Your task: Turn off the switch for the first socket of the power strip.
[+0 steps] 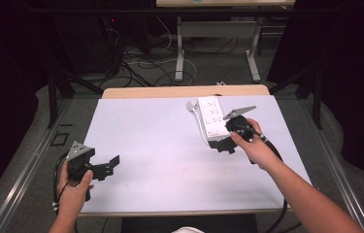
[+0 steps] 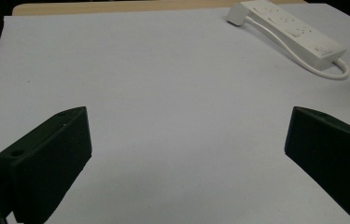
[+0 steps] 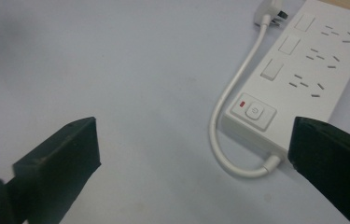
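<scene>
A white power strip [image 1: 210,118] lies on the white mat [image 1: 160,145] at the far right, its short cable looping back to a plug [image 1: 190,105] at its far end. In the right gripper view the strip [image 3: 303,70] shows a switch with a red mark, several sockets, and the cable [image 3: 224,107] curving along its left side. My right gripper [image 1: 224,144] stands open at the strip's near end, nothing between its jaws [image 3: 191,158]. My left gripper [image 1: 111,166] hangs open over bare mat at the near left [image 2: 186,154], with the strip [image 2: 294,30] far off.
The mat covers a wooden table whose far edge [image 1: 184,91] shows beyond it. Metal rails run along both sides of the table. Behind it stand the legs of another table [image 1: 179,53] and loose cables on the floor.
</scene>
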